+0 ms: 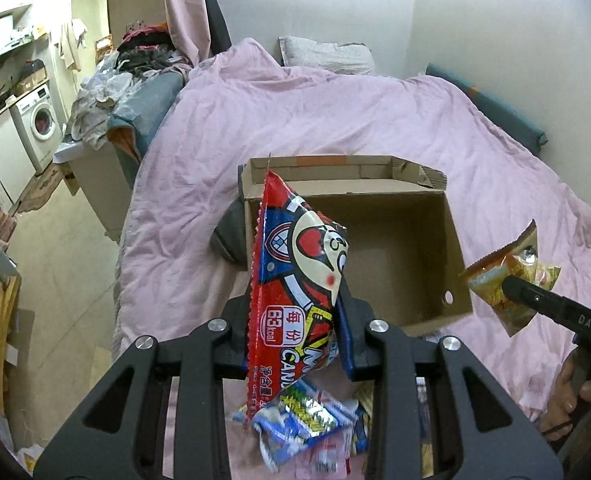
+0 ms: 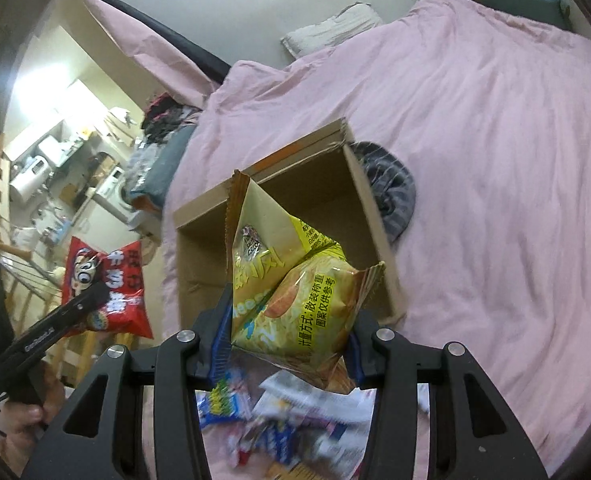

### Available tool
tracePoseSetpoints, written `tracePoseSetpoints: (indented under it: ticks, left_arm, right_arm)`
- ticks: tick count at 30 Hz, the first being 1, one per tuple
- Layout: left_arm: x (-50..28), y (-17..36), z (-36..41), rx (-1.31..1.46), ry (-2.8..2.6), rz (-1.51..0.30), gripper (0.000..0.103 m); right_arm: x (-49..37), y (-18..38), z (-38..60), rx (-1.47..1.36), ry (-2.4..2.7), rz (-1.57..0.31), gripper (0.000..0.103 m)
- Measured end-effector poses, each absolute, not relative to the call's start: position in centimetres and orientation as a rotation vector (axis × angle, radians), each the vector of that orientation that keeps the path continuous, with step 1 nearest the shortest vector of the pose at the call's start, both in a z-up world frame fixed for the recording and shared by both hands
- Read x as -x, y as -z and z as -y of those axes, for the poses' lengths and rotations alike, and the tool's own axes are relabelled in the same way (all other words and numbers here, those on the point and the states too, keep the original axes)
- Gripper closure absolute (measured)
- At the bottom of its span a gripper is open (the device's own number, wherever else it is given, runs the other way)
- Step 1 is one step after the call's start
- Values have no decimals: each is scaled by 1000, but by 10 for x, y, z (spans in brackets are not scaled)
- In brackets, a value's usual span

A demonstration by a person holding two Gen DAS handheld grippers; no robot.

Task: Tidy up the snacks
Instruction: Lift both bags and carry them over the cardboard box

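My left gripper (image 1: 295,320) is shut on a red snack bag (image 1: 295,272) with a cartoon face, held above the near left edge of an open cardboard box (image 1: 379,248). My right gripper (image 2: 291,336) is shut on a yellow snack bag (image 2: 295,296), held above the box's near edge (image 2: 375,224). The box looks empty inside and sits on the pink bedspread. The right gripper and yellow bag (image 1: 507,280) show at the right of the left wrist view. The left gripper and red bag (image 2: 107,288) show at the left of the right wrist view.
A pile of loose snack packets (image 1: 315,424) lies on the pink bedspread (image 1: 335,112) below the grippers, blurred in the right wrist view (image 2: 279,420). A dark grey cloth (image 2: 391,192) lies beside the box. Pillows (image 1: 327,56) sit at the wall. Floor, laundry and a washing machine (image 1: 39,120) are left.
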State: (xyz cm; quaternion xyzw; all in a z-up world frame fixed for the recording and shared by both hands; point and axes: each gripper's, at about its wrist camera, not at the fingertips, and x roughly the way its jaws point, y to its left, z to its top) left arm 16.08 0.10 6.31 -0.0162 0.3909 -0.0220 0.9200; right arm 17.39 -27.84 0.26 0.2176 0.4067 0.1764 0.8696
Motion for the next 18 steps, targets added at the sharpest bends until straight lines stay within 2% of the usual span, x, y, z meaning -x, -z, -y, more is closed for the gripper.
tracePoseSetpoints:
  ticks: [18]
  left_arm:
    - [-224, 16, 2, 100, 66, -905, 75]
  right_arm:
    - [-238, 37, 236, -327, -383, -961, 55]
